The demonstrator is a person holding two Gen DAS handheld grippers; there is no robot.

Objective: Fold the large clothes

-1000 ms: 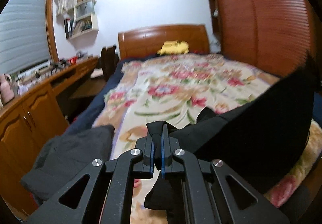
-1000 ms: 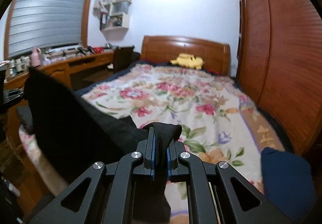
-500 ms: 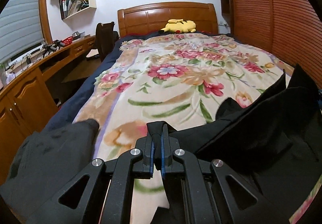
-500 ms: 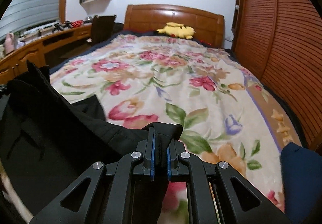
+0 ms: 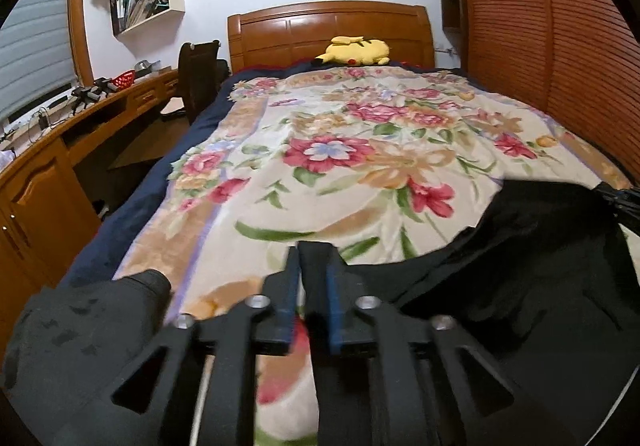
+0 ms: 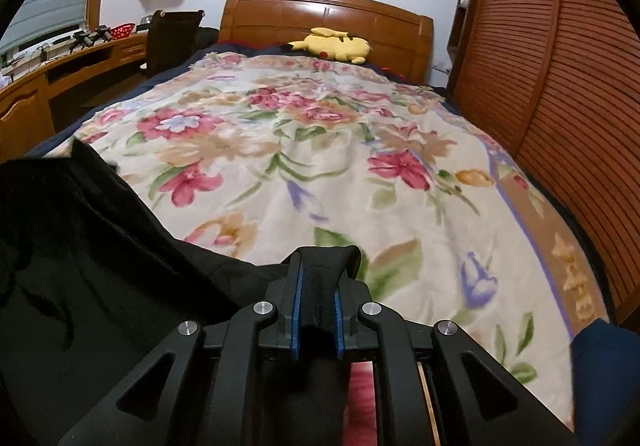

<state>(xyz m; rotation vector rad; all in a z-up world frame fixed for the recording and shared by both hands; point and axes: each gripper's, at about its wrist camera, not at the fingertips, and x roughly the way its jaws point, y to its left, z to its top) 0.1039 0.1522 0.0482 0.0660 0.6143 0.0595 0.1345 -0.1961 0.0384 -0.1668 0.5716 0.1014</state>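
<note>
A large black garment lies spread across the near end of the floral bedspread; it also shows in the right wrist view. My left gripper is shut on the garment's left edge, low over the bed. My right gripper is shut on a bunched fold of its right edge. The right gripper's tip shows at the far right of the left wrist view.
A dark grey garment lies at the bed's near left corner. A blue item lies at the near right. A yellow plush toy rests by the headboard. A wooden desk runs along the left, slatted wardrobe doors along the right.
Both grippers have come down and forward, carrying the black garment from hanging in the air to lying on the bedspread. Both have stayed shut on it.
</note>
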